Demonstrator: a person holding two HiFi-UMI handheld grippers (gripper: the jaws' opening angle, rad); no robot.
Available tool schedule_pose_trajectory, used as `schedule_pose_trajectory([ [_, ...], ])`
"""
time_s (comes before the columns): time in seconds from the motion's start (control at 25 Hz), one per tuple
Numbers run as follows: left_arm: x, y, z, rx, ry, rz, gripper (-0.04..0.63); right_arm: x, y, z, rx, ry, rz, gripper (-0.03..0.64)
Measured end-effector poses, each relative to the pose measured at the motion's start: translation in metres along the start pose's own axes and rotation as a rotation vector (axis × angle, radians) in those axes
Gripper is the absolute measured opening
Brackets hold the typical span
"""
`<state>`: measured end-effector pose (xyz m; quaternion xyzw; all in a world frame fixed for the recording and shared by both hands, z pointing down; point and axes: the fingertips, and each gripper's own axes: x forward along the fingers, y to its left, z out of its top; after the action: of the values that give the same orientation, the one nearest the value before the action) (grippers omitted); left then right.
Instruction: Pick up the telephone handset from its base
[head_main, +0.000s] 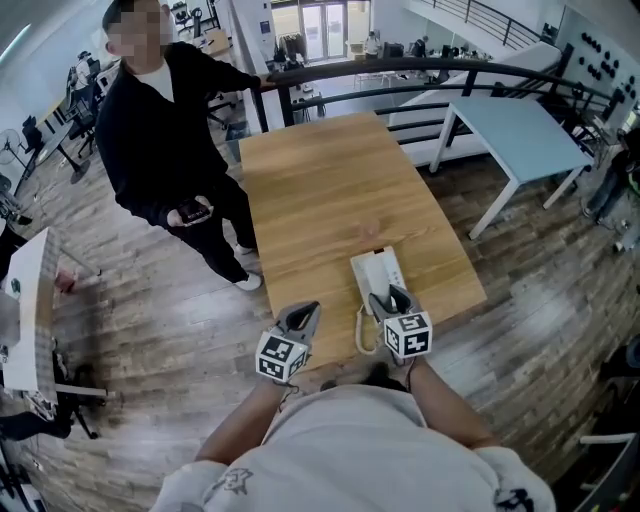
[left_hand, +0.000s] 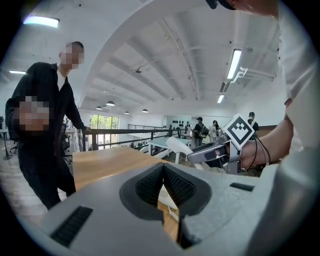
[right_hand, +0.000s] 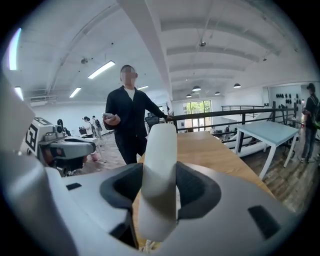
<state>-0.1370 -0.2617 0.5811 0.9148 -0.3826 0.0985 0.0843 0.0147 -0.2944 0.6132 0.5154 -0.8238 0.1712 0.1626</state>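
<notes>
My right gripper (right_hand: 160, 189) is shut on the white telephone handset (right_hand: 161, 165), which stands upright between the jaws, lifted off its base. In the head view that gripper (head_main: 391, 301) hovers just above the near end of the white phone base (head_main: 375, 268), which sits near the front edge of the wooden table (head_main: 320, 190). The coiled cord (head_main: 361, 336) hangs down to the left of the base. My left gripper (head_main: 303, 318) is held beside it on the left, its jaws closed together with nothing between them. In the left gripper view the handset (left_hand: 178, 146) pokes out of the right gripper.
A person in black (head_main: 165, 130) stands at the table's left side holding a phone. A dark railing (head_main: 400, 68) runs behind the table, with a light blue table (head_main: 515, 130) at the right. A white desk (head_main: 25, 310) stands at the far left.
</notes>
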Motion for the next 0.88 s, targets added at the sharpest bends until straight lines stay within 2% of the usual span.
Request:
schedule_pose_trajectory([
  [0.4,0.009,-0.035,0.031,0.013,-0.039,0.059,0.006,-0.045,-0.012,0.034,-0.046,-0.083,0.126,0.215],
  [0.6,0.019,-0.069,0.034,0.000,-0.054,0.114,0.006,-0.074,-0.022,0.034,-0.087,-0.100,0.220,0.215],
  [0.88,0.022,-0.120,0.047,0.005,-0.082,0.191,0.006,-0.120,-0.048,0.029,-0.100,-0.124,0.302,0.215],
])
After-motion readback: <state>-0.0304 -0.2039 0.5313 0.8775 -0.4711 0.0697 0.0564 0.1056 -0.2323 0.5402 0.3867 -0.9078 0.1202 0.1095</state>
